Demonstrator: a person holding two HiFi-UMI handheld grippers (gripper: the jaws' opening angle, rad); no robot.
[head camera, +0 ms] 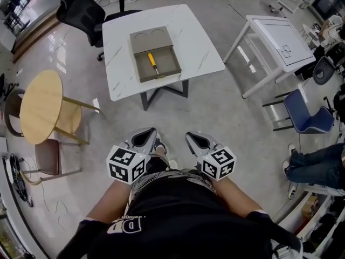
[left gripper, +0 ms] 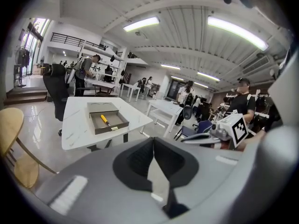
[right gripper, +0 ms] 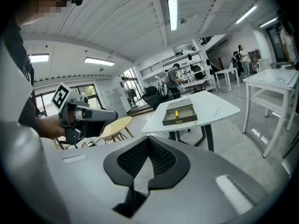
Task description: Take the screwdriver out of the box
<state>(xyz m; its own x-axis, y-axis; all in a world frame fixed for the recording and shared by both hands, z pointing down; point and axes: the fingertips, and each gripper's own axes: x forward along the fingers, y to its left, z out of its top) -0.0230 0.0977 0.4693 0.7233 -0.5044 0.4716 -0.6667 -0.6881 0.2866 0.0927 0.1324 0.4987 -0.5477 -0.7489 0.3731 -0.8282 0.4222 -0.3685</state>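
An olive-grey box (head camera: 153, 52) lies open on a white marble table (head camera: 121, 42), far ahead of me. In its lower tray is a yellow-handled screwdriver (head camera: 153, 61), also in the left gripper view as screwdriver (left gripper: 105, 120) in the box (left gripper: 96, 109), and in the right gripper view as screwdriver (right gripper: 177, 114) in the box (right gripper: 180, 120). My left gripper (head camera: 145, 137) and right gripper (head camera: 196, 140) are held side by side near my body, well short of the table. Both the left gripper (left gripper: 153, 140) and the right gripper (right gripper: 148, 141) have their jaws together with nothing between them.
A round wooden table (head camera: 40, 107) and a brown chair (head camera: 48, 155) stand at the left. A black office chair (head camera: 81, 9) is behind the marble table. At the right are a white desk (head camera: 280, 36), a blue chair (head camera: 304, 117) and a seated person's legs (head camera: 318, 161).
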